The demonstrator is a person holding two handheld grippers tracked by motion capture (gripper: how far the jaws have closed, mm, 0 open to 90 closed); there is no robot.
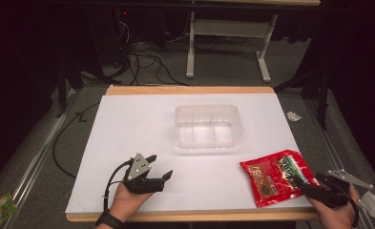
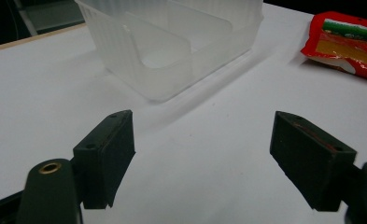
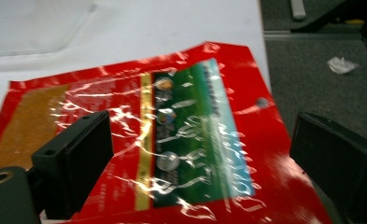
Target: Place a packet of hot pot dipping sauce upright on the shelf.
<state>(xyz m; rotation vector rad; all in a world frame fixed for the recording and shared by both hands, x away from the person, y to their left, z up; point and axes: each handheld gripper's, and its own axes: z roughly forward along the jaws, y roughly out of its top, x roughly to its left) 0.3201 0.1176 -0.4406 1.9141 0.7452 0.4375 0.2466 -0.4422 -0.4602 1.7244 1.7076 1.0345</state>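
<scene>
Your left tongs [image 2: 202, 158] gape wide over bare tabletop [image 2: 209, 135], tub [image 2: 172, 46] ahead. Your right tongs [image 3: 200, 163] gape wide, holding nothing, astride the packet [image 3: 172, 140] at the tabletop's right edge.

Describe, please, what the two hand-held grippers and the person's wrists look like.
Both are black two-jaw tools with flat rectangular pads. The left hand-held gripper and the right hand-held gripper each carry a grey triangular plate and trail a black cable. A dark wristband sits on the left wrist.
</scene>
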